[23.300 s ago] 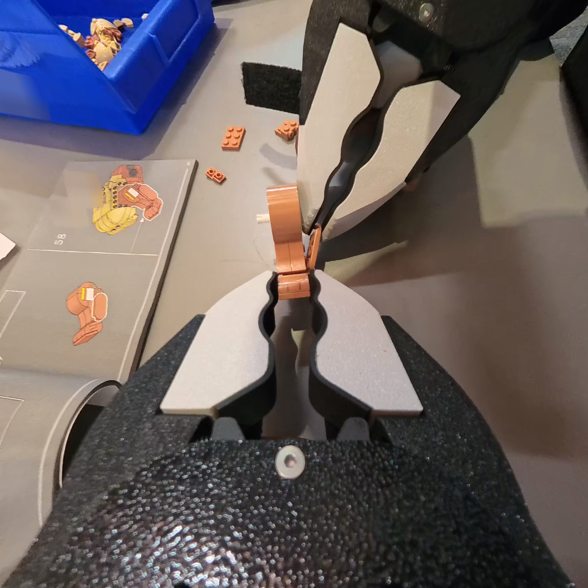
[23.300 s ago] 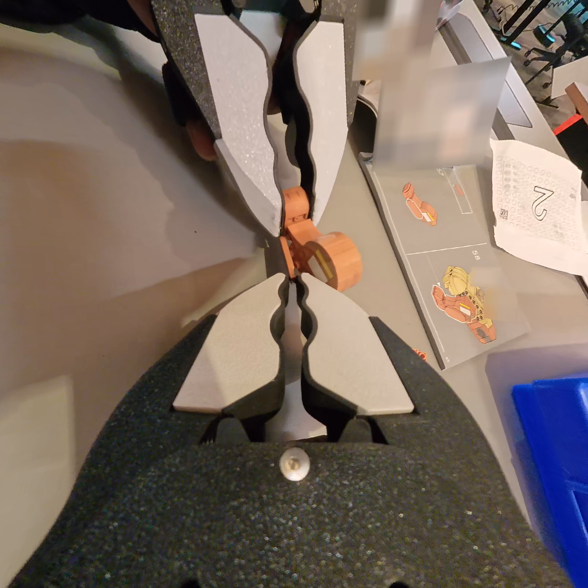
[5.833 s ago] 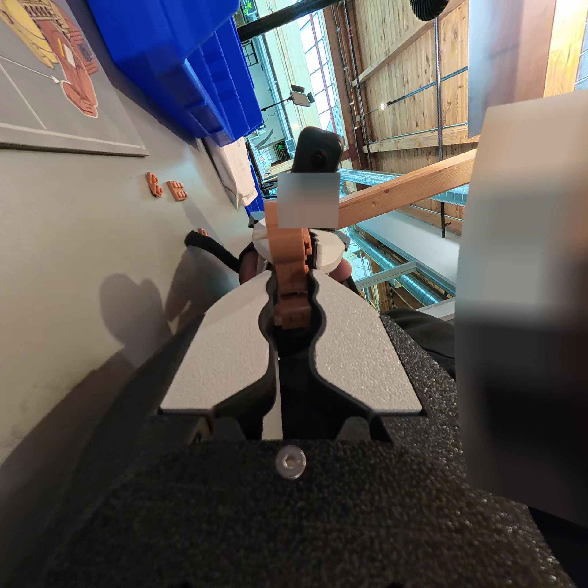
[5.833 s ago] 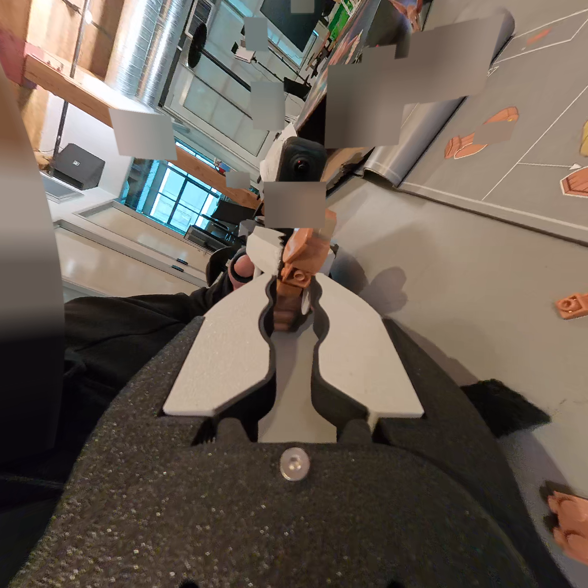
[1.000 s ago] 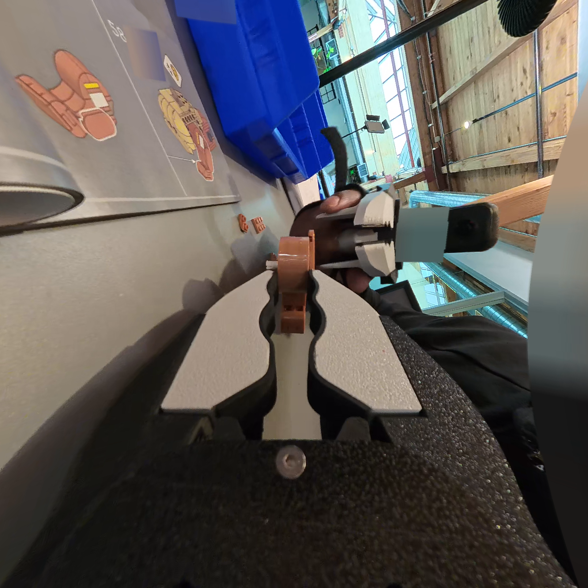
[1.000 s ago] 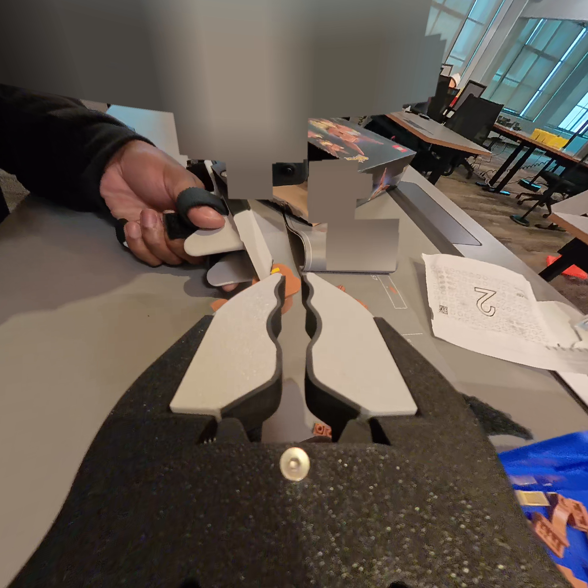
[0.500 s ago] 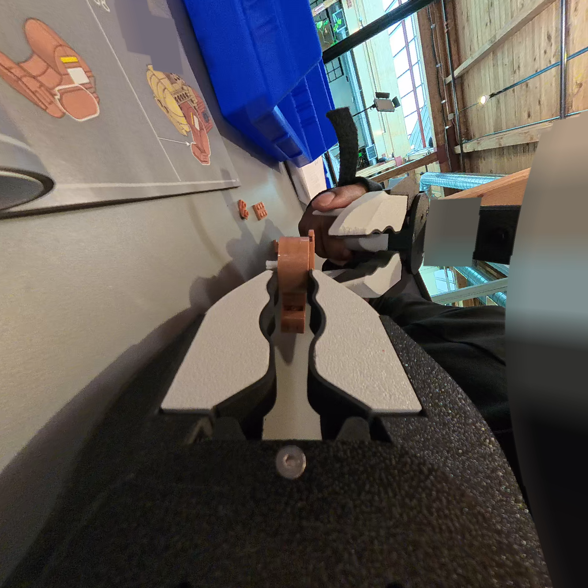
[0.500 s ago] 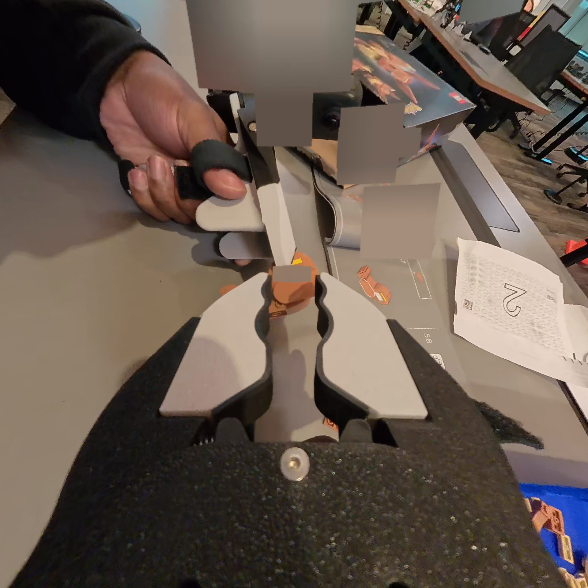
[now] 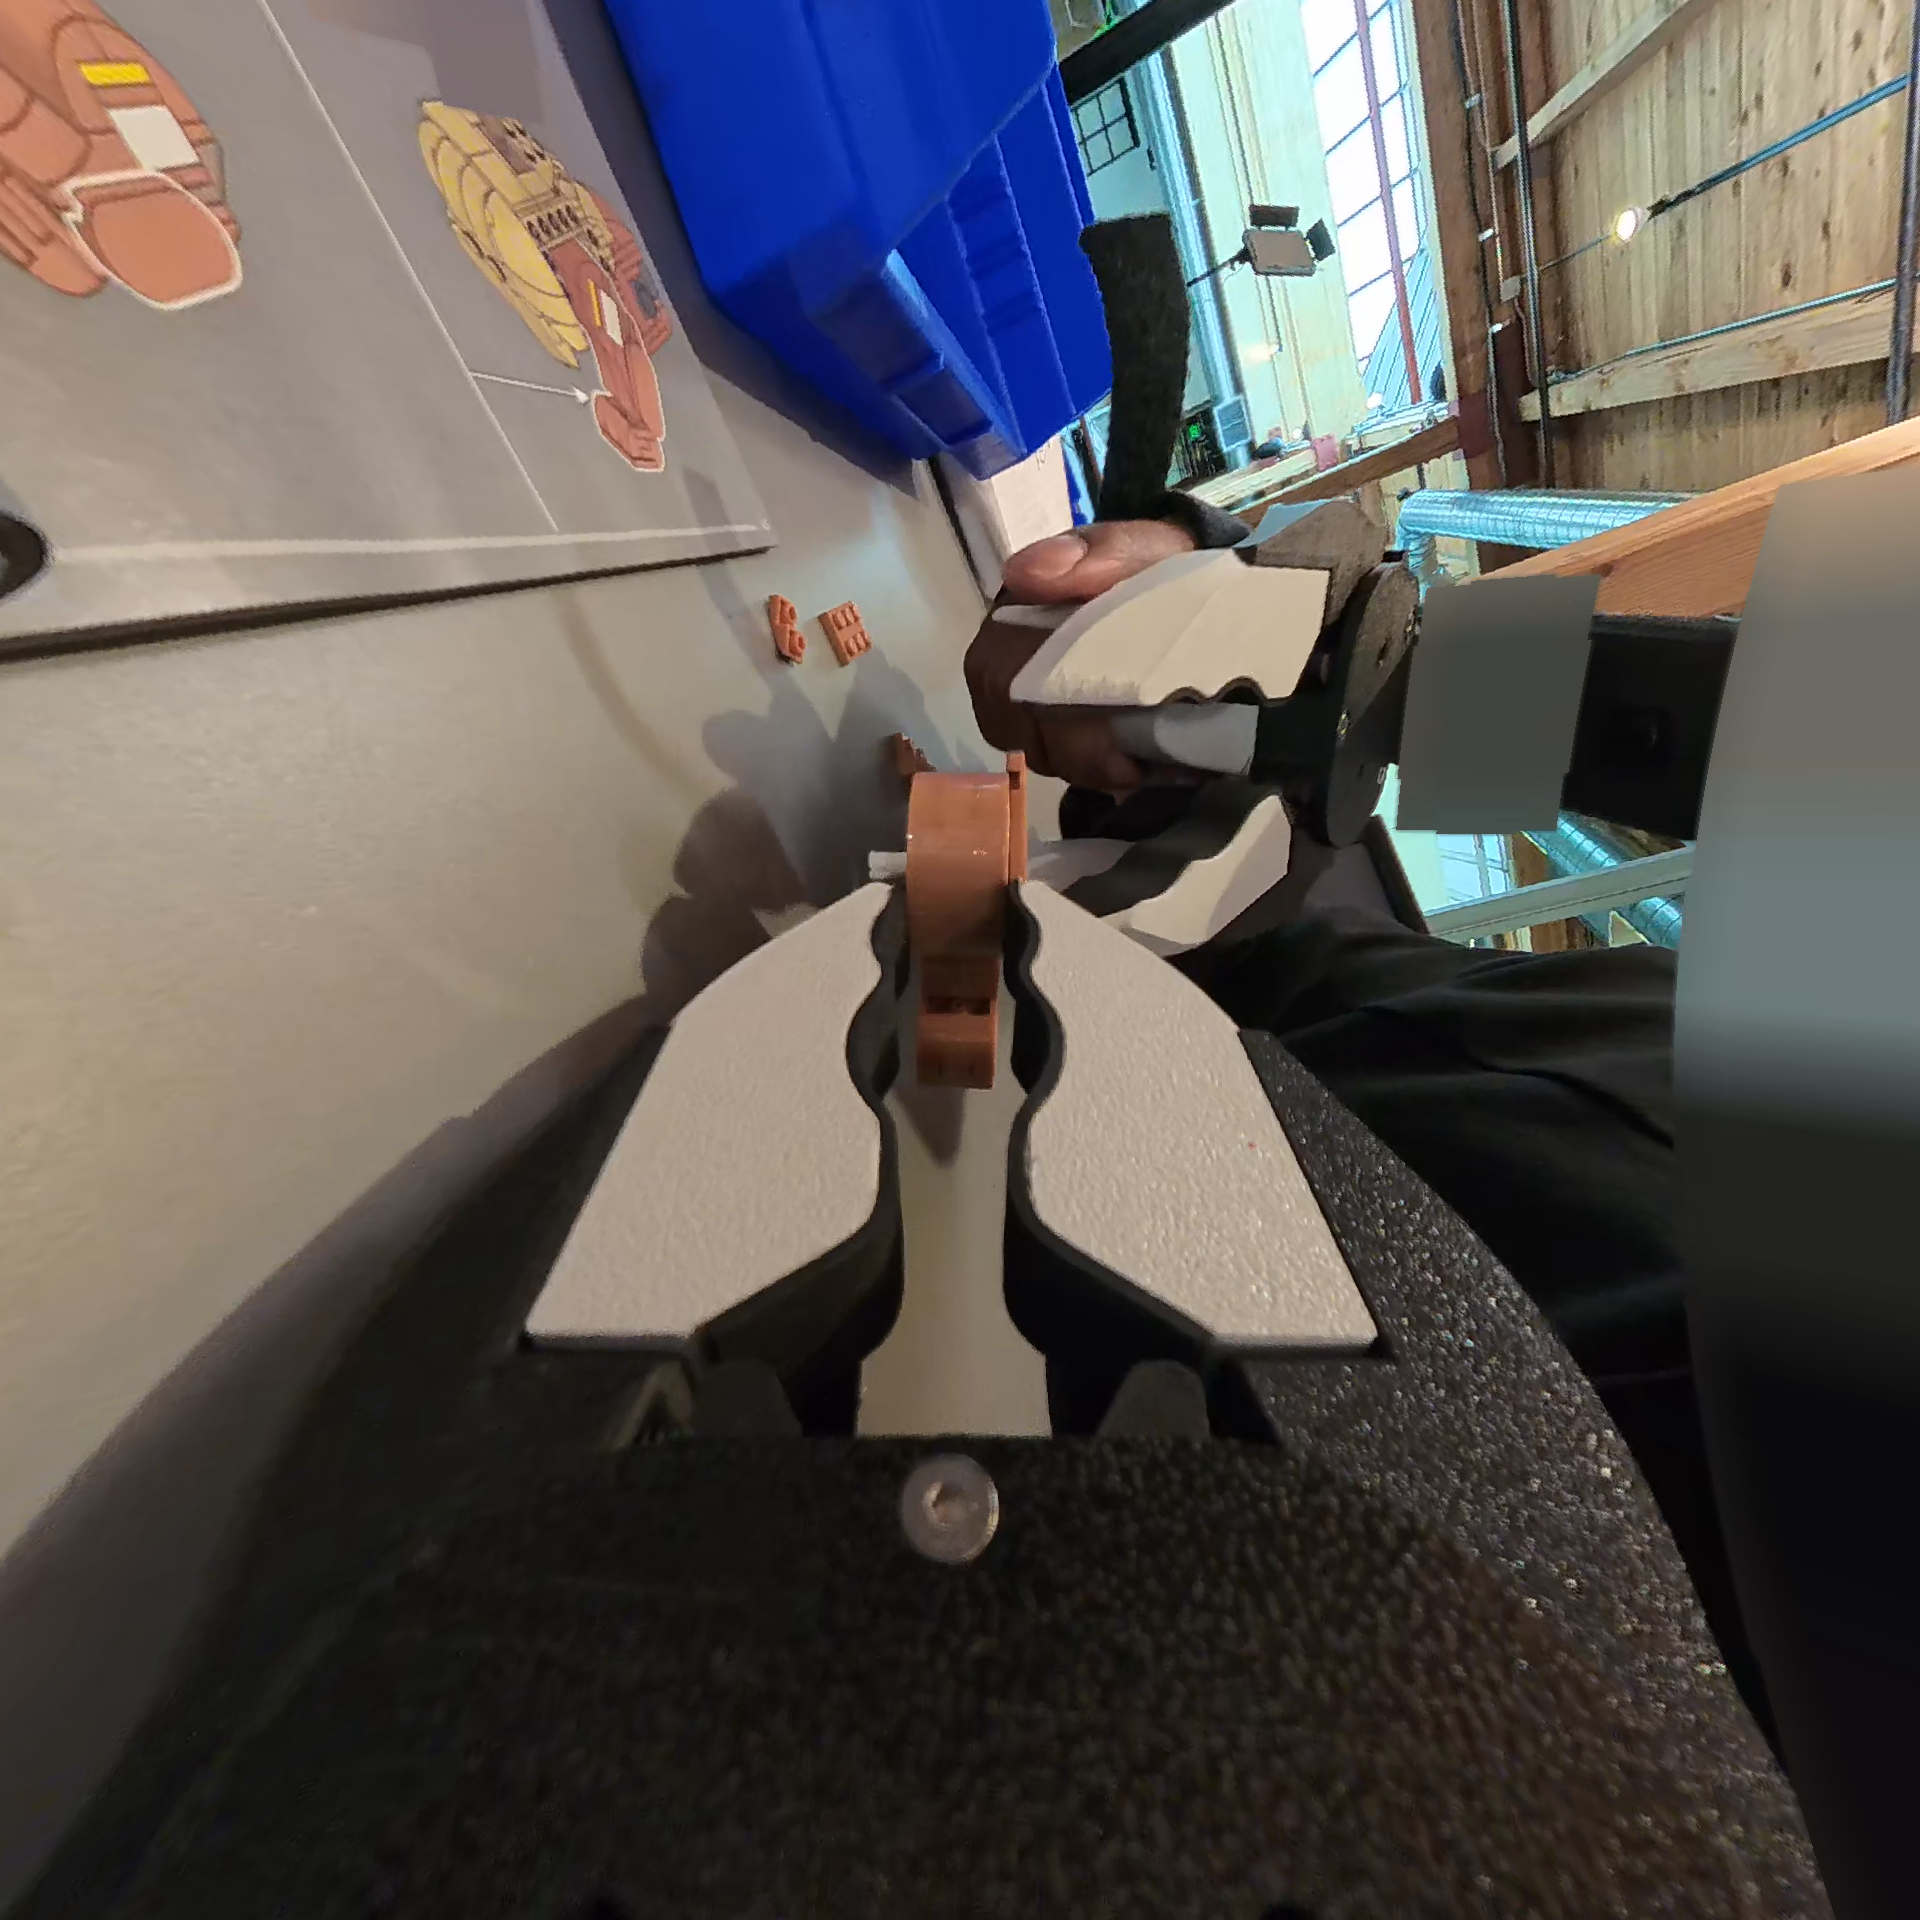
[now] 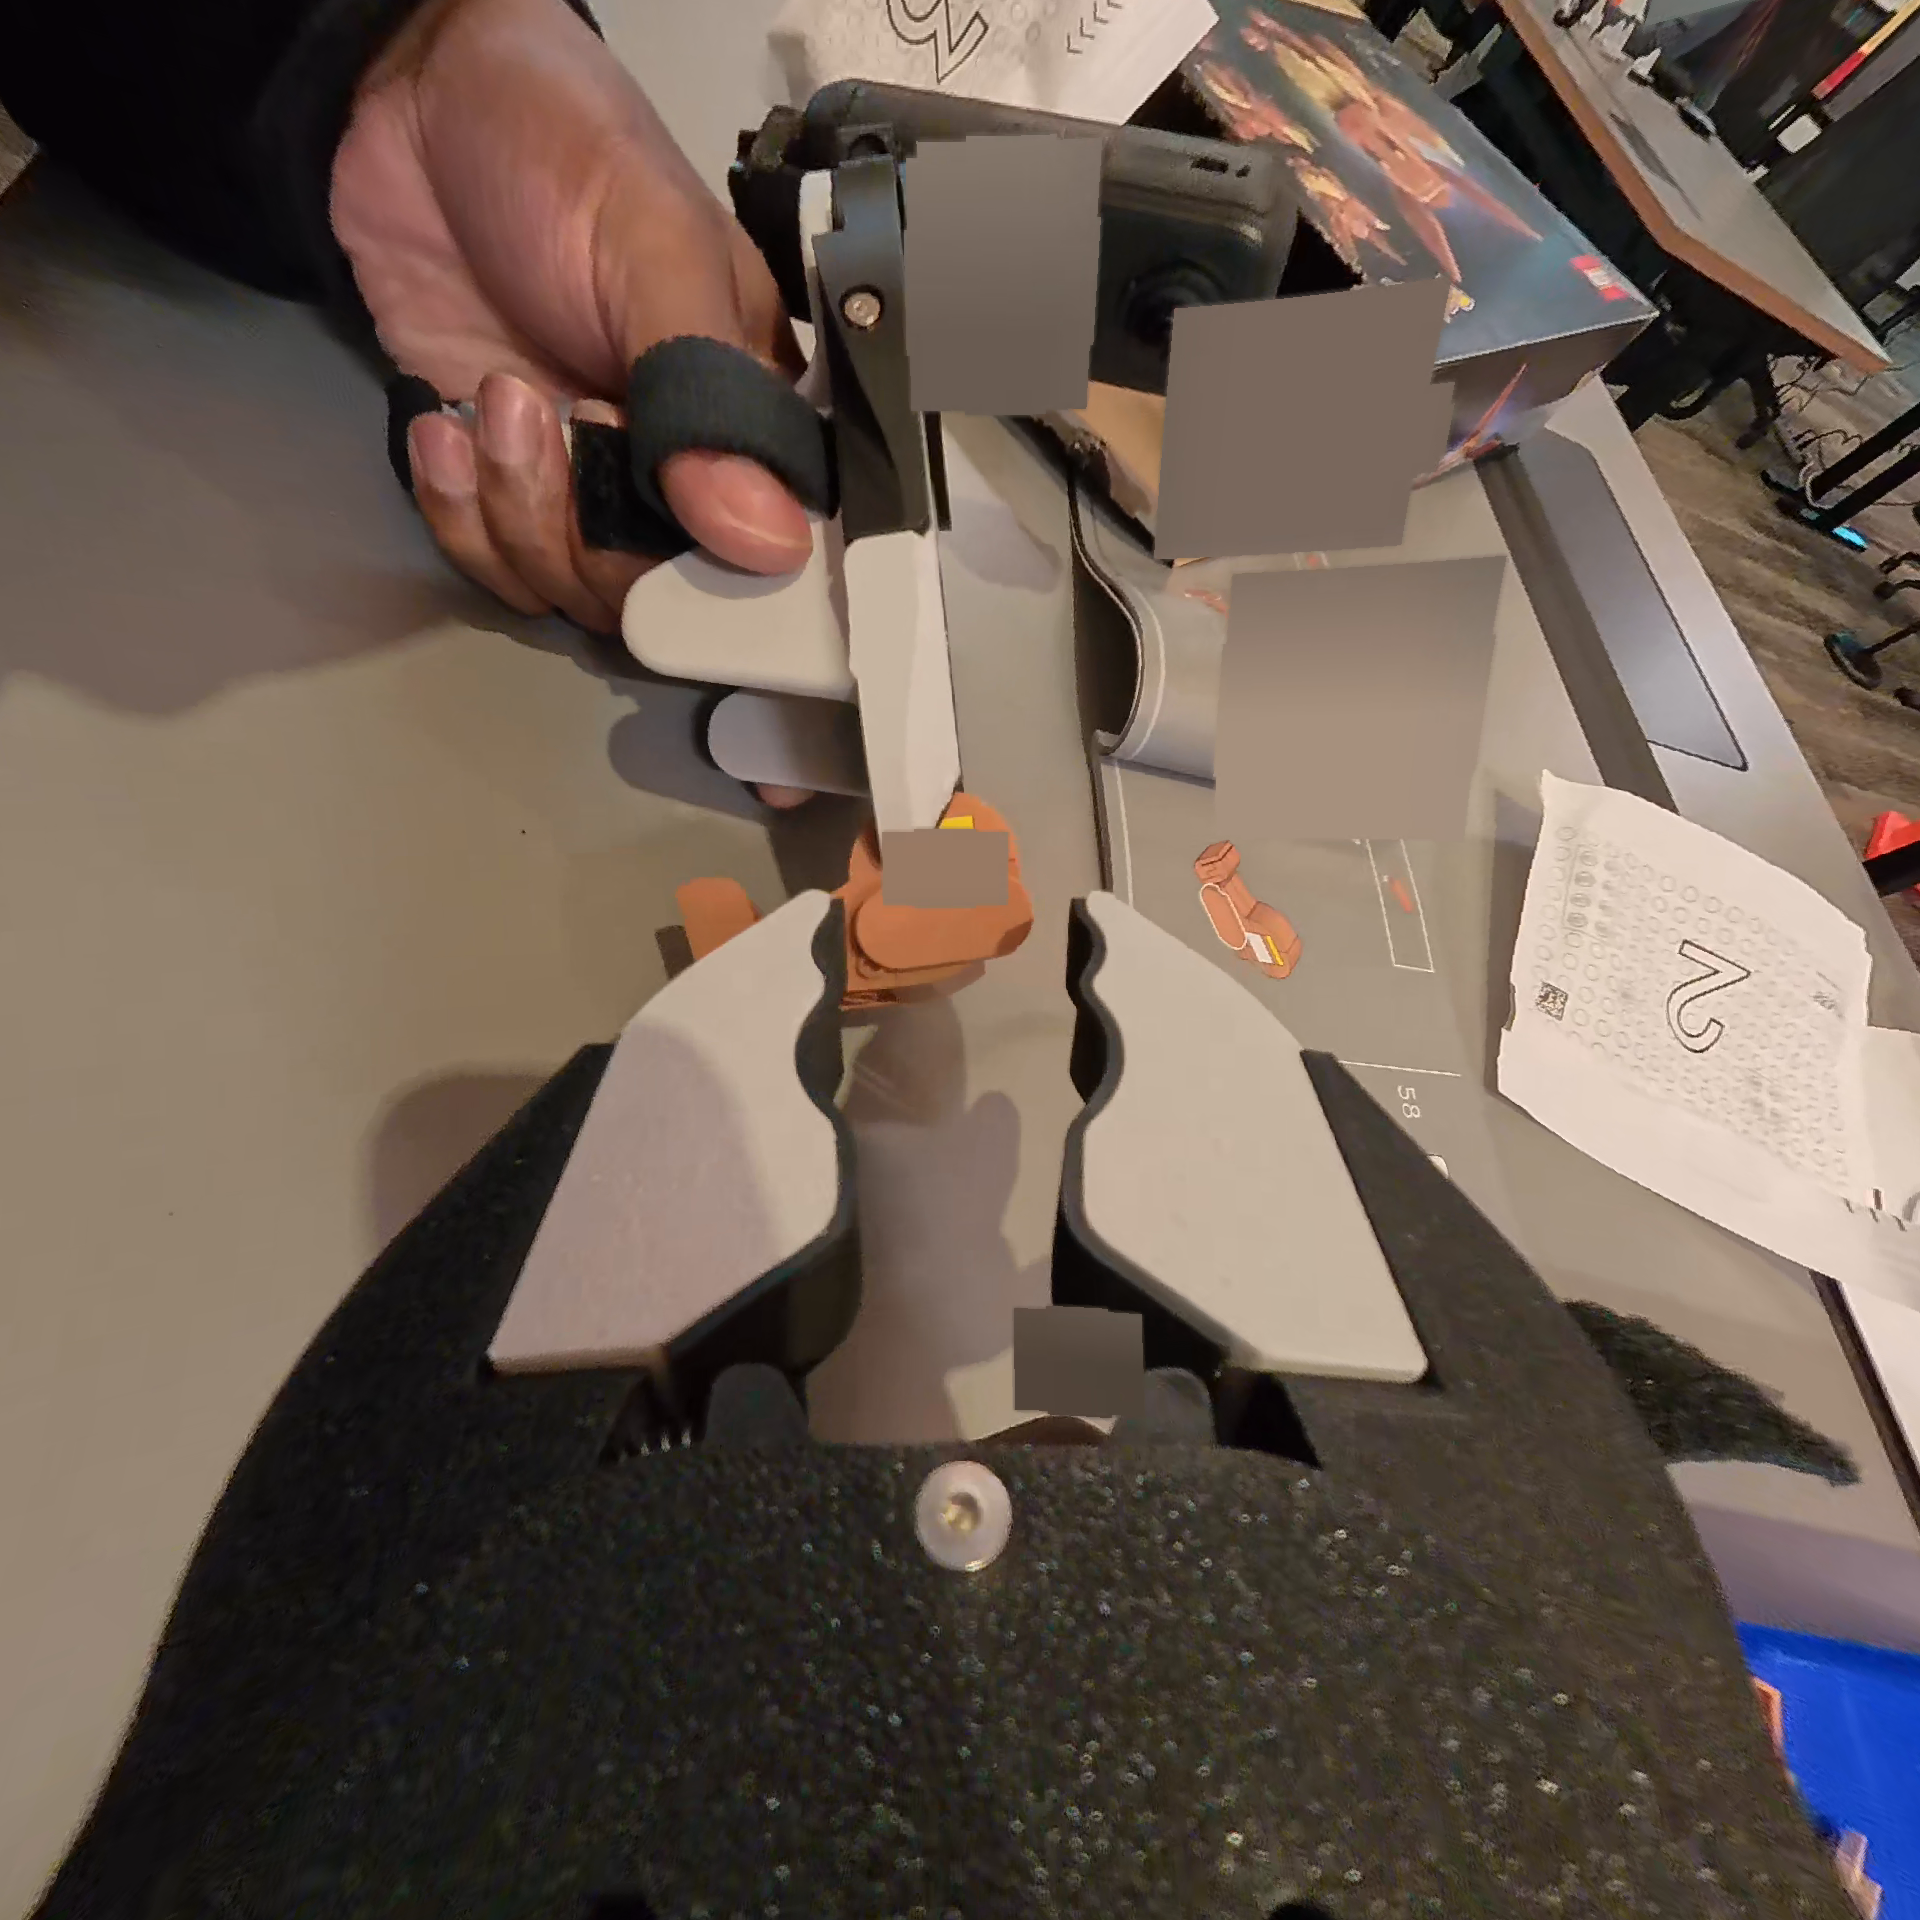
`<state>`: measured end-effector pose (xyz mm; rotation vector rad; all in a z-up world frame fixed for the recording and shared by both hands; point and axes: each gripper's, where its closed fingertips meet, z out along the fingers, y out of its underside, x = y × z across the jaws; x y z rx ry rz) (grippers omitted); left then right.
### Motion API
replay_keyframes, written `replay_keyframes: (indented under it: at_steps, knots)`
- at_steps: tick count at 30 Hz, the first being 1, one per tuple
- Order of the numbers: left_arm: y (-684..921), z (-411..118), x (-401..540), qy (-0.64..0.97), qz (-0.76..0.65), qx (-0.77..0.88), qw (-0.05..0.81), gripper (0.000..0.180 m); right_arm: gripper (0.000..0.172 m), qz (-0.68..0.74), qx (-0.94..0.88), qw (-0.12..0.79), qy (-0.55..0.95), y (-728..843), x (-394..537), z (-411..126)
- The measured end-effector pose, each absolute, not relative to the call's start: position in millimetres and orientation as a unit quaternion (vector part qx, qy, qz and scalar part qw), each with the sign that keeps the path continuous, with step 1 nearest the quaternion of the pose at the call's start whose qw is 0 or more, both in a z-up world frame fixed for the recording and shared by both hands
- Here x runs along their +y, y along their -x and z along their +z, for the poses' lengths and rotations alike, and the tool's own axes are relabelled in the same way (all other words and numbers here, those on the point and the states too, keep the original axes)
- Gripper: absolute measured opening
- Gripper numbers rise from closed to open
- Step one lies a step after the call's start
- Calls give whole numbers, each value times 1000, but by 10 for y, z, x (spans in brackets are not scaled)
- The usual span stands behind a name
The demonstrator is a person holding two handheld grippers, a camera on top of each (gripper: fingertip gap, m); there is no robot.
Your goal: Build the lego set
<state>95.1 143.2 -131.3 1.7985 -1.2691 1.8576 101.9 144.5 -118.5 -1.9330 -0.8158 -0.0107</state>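
On the grey table (image 9: 260, 935) lie an open instruction booklet (image 9: 312, 436) and blue bins (image 9: 831, 208). The left gripper (image 9: 954, 904) is clamped on a brown brick assembly (image 9: 961, 883) held above the table. The right gripper (image 10: 951, 935), jaws wide apart and holding nothing, sits just beside that assembly.

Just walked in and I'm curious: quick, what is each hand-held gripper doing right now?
Left hand-held gripper: closed on the brown brick assembly, pads pressing its sides.
Right hand-held gripper: open, holding nothing; the assembly sits just ahead of its fingertips.
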Motion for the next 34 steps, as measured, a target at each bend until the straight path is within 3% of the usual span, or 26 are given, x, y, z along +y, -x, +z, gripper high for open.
replay_keyframes:
  at_steps: [18,25,34]
  knots:
    - [-947,-1311,1430,-615,637,-449,124,16,33,25,-324,511,796,-998,1423,-1154]
    - [-1000,-1191,1553,-608,676,-393,136,16,33,253,-145,608,738,-1072,1421,-674]
    - [-1006,-1041,1583,-594,714,-325,177,16,32,491,-11,636,595,-1175,1324,-306]
